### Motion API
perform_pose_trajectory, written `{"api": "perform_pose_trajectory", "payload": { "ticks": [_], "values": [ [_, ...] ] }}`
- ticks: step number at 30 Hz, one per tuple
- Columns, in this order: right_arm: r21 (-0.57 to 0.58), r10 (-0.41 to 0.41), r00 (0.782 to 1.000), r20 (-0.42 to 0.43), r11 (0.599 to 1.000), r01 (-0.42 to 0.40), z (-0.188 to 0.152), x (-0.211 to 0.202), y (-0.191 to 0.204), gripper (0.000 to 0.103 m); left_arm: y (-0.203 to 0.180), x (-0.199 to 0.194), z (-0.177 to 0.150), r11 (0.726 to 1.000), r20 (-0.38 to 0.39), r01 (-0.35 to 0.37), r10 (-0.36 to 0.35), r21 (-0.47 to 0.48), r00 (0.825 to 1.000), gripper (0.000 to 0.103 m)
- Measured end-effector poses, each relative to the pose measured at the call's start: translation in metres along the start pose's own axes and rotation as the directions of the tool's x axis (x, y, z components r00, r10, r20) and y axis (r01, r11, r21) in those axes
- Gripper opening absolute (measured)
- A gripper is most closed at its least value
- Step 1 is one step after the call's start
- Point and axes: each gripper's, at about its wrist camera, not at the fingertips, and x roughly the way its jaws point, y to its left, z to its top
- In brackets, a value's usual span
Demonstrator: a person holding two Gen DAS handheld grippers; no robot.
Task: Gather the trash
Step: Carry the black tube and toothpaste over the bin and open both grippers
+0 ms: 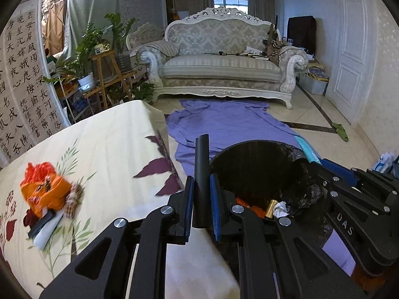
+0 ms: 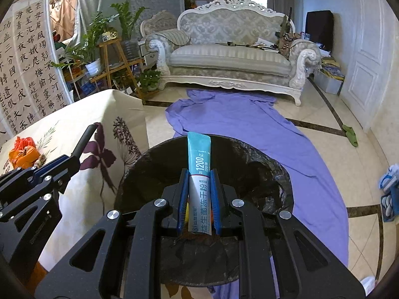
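Observation:
My left gripper (image 1: pixel 201 185) is shut on a black tube (image 1: pixel 201 164) that stands up between its blue pads, at the left rim of the bin. My right gripper (image 2: pixel 199 183) is shut on a teal and white sachet (image 2: pixel 199 174), held upright over the black-lined trash bin (image 2: pixel 261 164). Inside the bin (image 1: pixel 254 159) lie a gold cylinder (image 1: pixel 270 208), a crumpled white paper (image 1: pixel 280 209) and orange scraps. On the floral tablecloth (image 1: pixel 104 144) to the left sits a pile of orange wrappers (image 1: pixel 47 191) with a black and white item beside it. The right gripper's body (image 1: pixel 349 199) shows at the bin's right side.
A purple sheet (image 2: pixel 249 119) covers the floor between the bin and the ornate sofa (image 2: pixel 232 52). Potted plants on wooden stands (image 2: pixel 109 57) stand at the back left. A white door (image 2: pixel 366 57) is on the right, with a green rag (image 2: pixel 350 134) on the tiles near it.

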Motion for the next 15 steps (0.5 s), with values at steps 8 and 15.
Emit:
{"api": "perform_pose_trajectory", "payload": {
  "ticks": [8, 15],
  "values": [
    [0.015, -0.005, 1.000, -0.012, 1.000, 0.005, 0.004, 0.017, -0.009, 0.018, -0.012, 0.020, 0.009, 1.000, -0.019, 0.001, 0.000, 0.027, 1.000, 0.014],
    [0.055, -0.015, 1.000, -0.017, 0.998, 0.016, 0.002, 0.024, -0.021, 0.030, -0.014, 0.030, 0.007, 0.999, -0.057, 0.020, -0.017, 0.045, 0.998, 0.039]
  ]
}}
